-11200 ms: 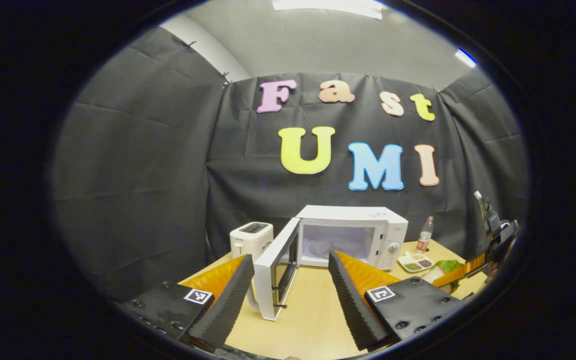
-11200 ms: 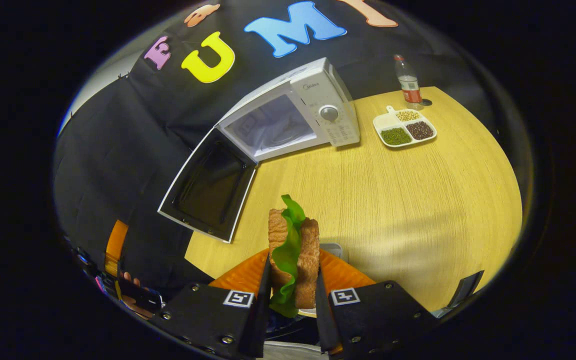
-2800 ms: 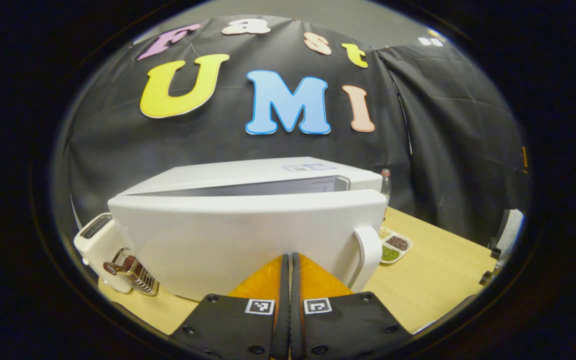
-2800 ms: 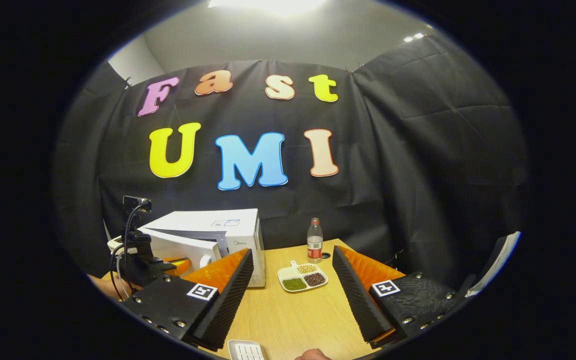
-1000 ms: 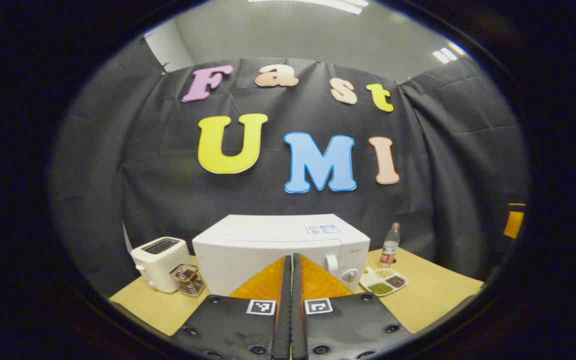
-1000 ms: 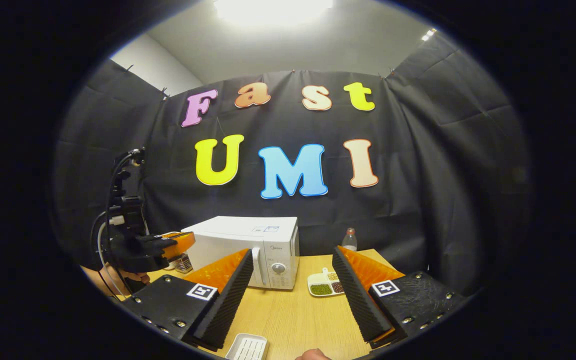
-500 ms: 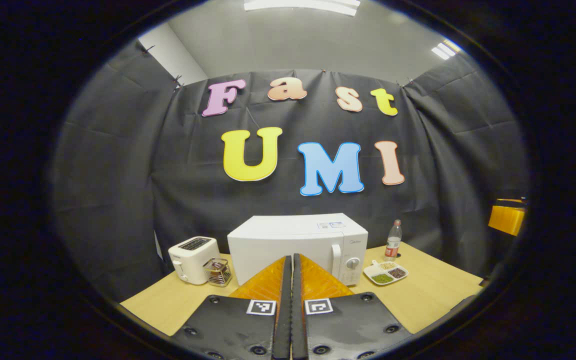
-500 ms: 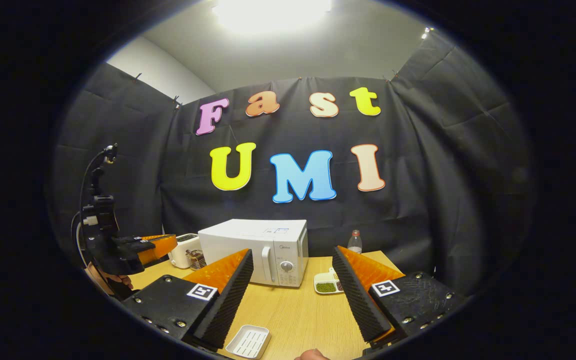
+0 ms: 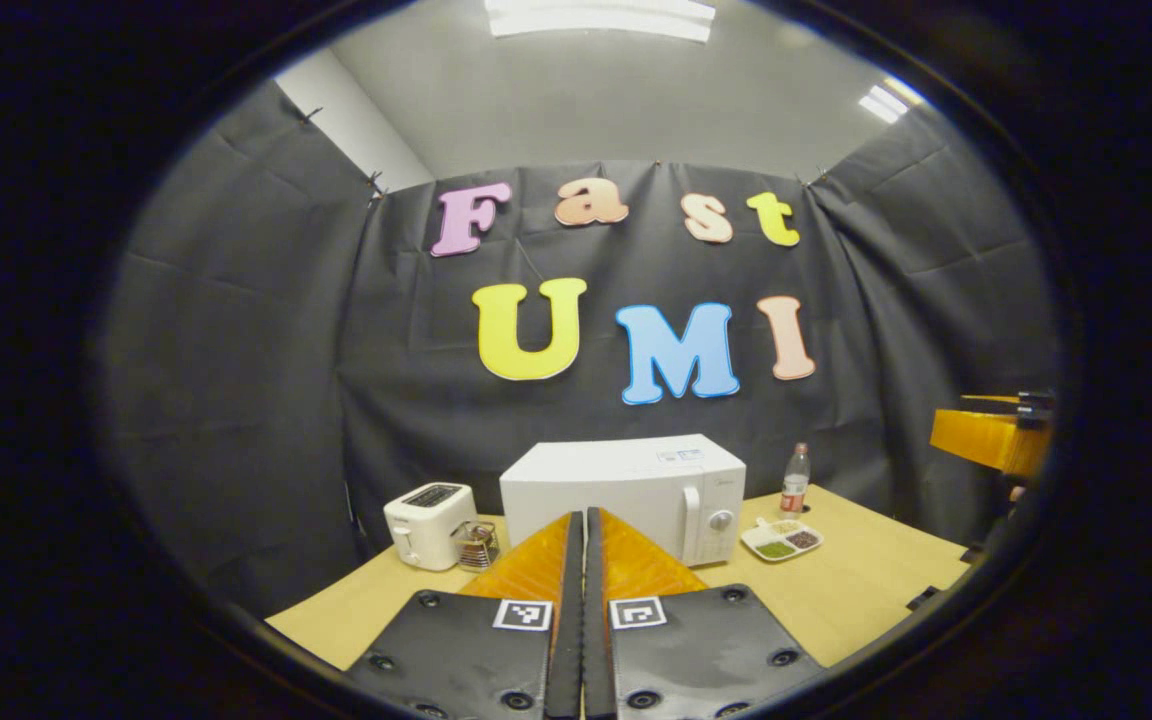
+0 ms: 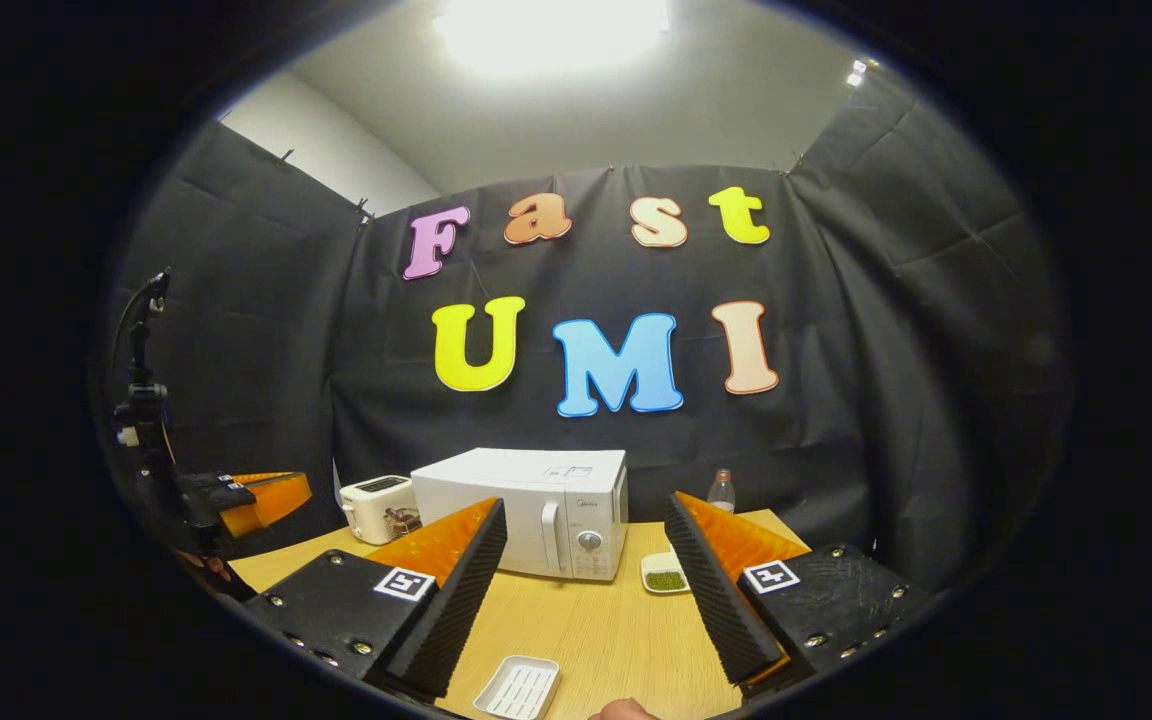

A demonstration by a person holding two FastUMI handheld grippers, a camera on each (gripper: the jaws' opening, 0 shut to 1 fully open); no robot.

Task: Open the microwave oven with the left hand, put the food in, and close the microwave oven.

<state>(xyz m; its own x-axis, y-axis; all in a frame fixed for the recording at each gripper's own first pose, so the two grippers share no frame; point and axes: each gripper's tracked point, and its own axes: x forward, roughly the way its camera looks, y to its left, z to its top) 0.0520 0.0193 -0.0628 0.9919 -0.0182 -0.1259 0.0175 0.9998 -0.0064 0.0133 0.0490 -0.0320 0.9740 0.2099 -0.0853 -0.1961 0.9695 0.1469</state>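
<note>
White microwave [image 9: 626,495] at the back of the wooden table [image 9: 836,590], door closed flat against its front, handle and round knob at the right side of the front. Same microwave [image 10: 526,505] seen from the right gripper view, door likewise shut. Food out of sight, presumably behind the closed door; cannot tell from outside.

Left of the microwave, just beside it: a white toaster [image 9: 428,525], and between toaster and microwave a small wire holder [image 9: 477,545] with something dark in it. Right of the microwave: a divided white dish [image 9: 782,540] with green and dark fillings, and behind the dish a clear bottle [image 9: 794,478] with a red label, upright near the cloth wall. Well in front of the microwave, near the table's front edge: a small white ribbed tray [image 10: 517,688].

Left gripper [image 9: 584,590] low in its own view, well back from the microwave, fingers pressed together with nothing between them. Seen also far off at the left edge of the right gripper view [image 10: 266,500], held above the table with a cable rising behind it.

Right gripper [image 10: 586,580] also well back from the microwave, fingers spread wide, nothing held. One finger of it visible at the right edge of the left gripper view [image 9: 986,440], high above the table.
</note>
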